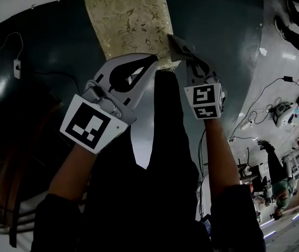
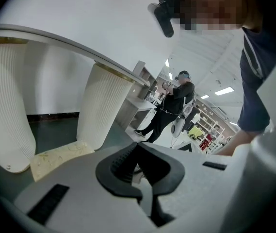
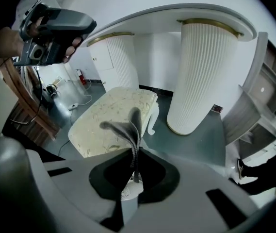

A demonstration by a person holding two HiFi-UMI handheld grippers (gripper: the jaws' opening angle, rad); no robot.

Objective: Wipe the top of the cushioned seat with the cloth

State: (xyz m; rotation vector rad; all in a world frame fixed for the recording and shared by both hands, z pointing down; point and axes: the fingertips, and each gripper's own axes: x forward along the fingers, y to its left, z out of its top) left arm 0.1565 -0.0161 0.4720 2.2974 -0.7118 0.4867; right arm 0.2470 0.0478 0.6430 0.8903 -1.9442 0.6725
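1. The seat [image 1: 128, 17] stands on the dark floor ahead of both grippers, with its cream patterned top bare.
2. The right gripper [image 1: 188, 61] is clamped on the cloth [image 1: 176, 45], a small grey piece. One end is pinched between the jaws and the rest fans out loose by the seat's near corner, seemingly clear of the top.
3. The left gripper [image 1: 150, 62] has its jaws closed together with nothing between them, near the seat's front edge.
4. The cloth looks light and limp, so it will likely fold or bunch when dragged. A deeper bite would guard against it slipping out.
5. The padded top probably yields and drags on the cloth, so a flat, gentle press suits it.
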